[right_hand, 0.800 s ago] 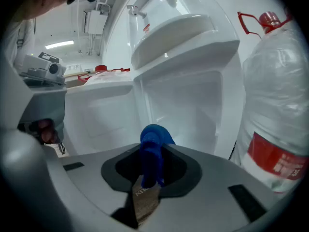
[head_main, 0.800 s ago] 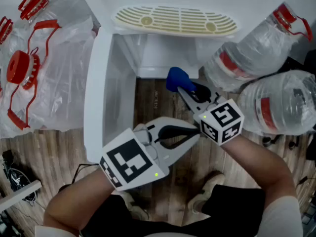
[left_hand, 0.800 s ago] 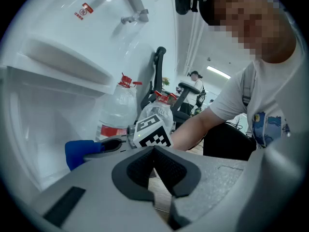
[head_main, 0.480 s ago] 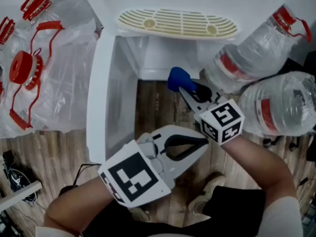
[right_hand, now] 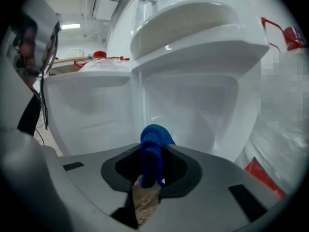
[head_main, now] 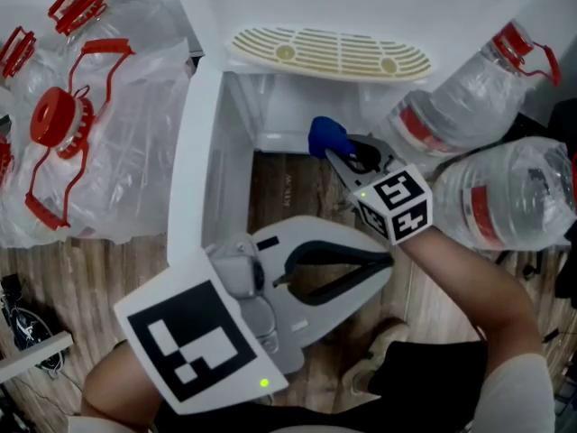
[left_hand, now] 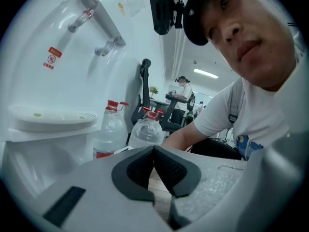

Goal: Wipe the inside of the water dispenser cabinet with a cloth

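Steeply down from the head onto the cabinet (head_main: 288,111); close, straight into it from the right hand-held gripper (head_main: 335,156); upward alongside it from the left hand-held gripper (head_main: 388,262).

We see a wood-plank floor (head_main: 287,192) beneath the left gripper (head_main: 386,262) and the right gripper (head_main: 332,154). Far beyond the left gripper lies an office area with a black office chair (left_hand: 144,88), a desk (left_hand: 179,97) and ceiling strip lights (left_hand: 206,73). Well left of the left gripper, black cables (head_main: 22,318) lie on the floor.

Wood-plank floor (head_main: 99,278): white water dispenser (head_main: 203,152) stands at ctr, 2 water jugs (head_main: 460,97) on R, bagged red-capped jugs (head_main: 99,124) on L, cables (head_main: 22,323) lower L.
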`<state>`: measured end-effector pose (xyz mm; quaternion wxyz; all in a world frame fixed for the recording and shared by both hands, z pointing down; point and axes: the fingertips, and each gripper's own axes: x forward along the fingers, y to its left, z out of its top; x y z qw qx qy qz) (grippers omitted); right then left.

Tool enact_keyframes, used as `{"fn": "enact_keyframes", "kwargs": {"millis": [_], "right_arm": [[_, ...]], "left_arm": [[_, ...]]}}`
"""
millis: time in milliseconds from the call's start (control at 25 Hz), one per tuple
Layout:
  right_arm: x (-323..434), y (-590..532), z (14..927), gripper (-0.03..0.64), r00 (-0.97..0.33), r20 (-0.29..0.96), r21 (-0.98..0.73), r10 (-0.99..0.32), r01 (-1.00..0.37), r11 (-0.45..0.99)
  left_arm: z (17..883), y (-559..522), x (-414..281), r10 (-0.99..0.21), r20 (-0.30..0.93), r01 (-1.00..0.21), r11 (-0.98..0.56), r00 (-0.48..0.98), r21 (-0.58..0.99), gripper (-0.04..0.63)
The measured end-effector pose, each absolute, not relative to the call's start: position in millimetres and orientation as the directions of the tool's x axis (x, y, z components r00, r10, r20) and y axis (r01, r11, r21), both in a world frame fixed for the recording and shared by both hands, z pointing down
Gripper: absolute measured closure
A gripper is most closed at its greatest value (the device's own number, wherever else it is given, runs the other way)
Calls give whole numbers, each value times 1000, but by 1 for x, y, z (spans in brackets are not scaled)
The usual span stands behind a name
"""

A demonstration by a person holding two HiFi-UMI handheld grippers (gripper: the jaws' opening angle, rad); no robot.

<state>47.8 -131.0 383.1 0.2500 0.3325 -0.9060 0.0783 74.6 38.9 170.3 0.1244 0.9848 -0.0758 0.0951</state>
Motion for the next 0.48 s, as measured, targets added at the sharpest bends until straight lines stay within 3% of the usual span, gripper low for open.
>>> {"fn": "enact_keyframes", "kwargs": {"millis": [320,480], "right_arm": [[38,-179,399,529,-604,561,176,-566,-581,794],[35,-202,423,529,-561,562,211,-607,-612,762]], "left_arm": [[149,31,51,-122,248,-140,-989,961,55,592],[166,34,65,-84,230,-112,-988,969,110,592]]}}
